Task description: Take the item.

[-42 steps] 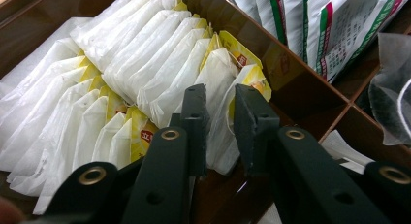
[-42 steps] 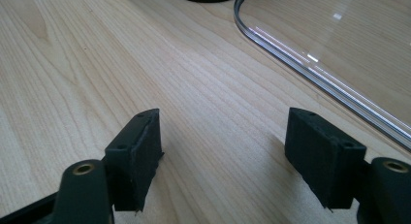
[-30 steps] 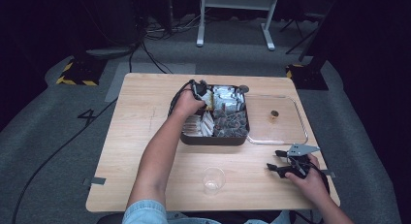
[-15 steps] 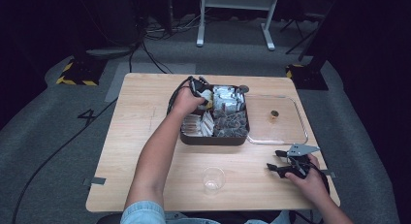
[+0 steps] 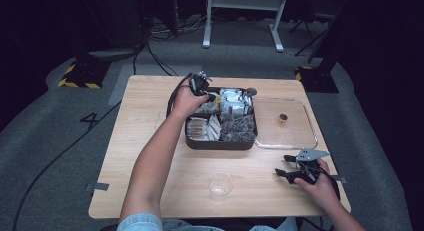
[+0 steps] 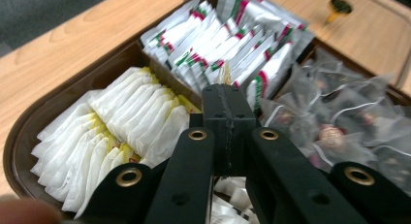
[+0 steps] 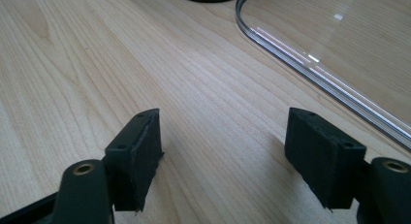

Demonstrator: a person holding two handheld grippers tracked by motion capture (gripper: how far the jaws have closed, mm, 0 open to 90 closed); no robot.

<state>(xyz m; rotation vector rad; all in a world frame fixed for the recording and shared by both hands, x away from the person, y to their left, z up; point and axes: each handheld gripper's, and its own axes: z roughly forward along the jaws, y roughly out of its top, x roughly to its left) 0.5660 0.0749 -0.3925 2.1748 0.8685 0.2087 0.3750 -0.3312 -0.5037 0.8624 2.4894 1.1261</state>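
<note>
- We judge the step in hand to be a pick from the tray (image 5: 220, 144): our left gripper (image 6: 228, 110) hangs over its compartments, fingers (image 6: 220, 117) pressed together, with a thin pale sliver showing just past their tips
- Whether that sliver is a packet pinched between them or just one standing behind, we cannot tell
- Under the left gripper, white sachets (image 6: 121, 122) stand in a row in one compartment; red-and-green packets (image 6: 228, 44) fill the next, and clear mesh bags (image 6: 339, 122) with dark contents lie to the side
- If a packet is held, the next move likely calls for a straight lift clear of its neighbours, then a carry to the cup (image 5: 220, 185), which stands empty on the surface (image 5: 145, 121) nearer us
- If nothing is held, the fingers must part and come down on a single packet edge
- Our right gripper (image 7: 223, 156) rests low on the surface well away from the tray, fingers (image 7: 138, 156) wide apart and empty
- The clear lid (image 5: 285, 125) lies flat just beside the tray, its knob (image 5: 283, 118) up; its rim (image 7: 310, 69) runs close ahead of the right gripper
- The packets stand tight together, so a neighbour may drag out with the one picked; the left forearm also crosses the path back to the cup
</note>
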